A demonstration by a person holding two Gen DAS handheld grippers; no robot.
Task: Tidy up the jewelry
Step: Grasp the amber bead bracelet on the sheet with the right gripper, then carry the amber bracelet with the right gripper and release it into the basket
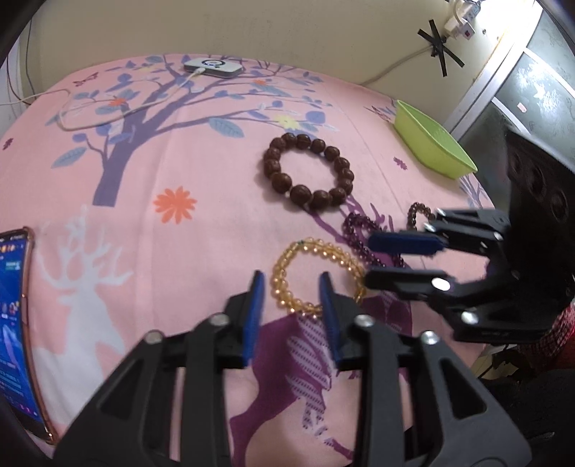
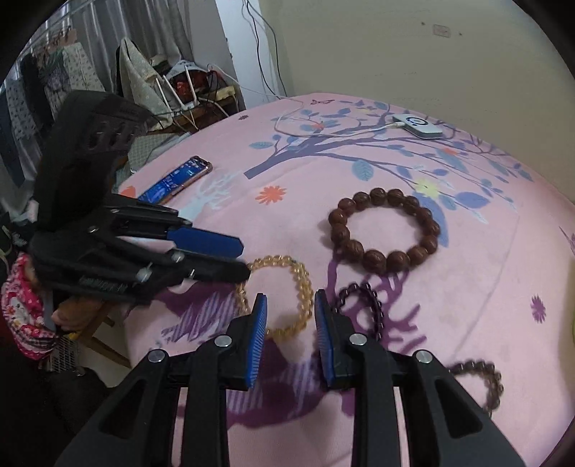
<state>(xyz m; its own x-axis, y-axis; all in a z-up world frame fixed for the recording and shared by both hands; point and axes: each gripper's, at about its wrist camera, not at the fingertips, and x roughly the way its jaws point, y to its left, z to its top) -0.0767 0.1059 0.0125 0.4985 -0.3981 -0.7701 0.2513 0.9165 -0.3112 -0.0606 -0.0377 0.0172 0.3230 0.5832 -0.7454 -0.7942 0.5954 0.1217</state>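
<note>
Left gripper (image 1: 291, 276) jaws parted, empty, aimed at the yellow bracelet (image 1: 278, 283). Right gripper (image 2: 290, 294) likewise parted, empty. Pink bedsheet (image 1: 201, 251) holds all. Green tray (image 1: 427, 143) at the far edge, probably the destination. Brown bracelet (image 1: 301, 192) and purple strand (image 1: 354, 224) lie loose.

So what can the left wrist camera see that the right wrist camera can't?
Only the left wrist view clearly shows the green tray at the sheet's edge, plus a black tape cross and a power strip on the wall.

Only the right wrist view shows a router with white antennas and hanging clothes beside the bed.

Both show the brown wooden bead bracelet, the yellow bead bracelet, the purple bead bracelet, the phone and the white charging device on the pink sheet.
</note>
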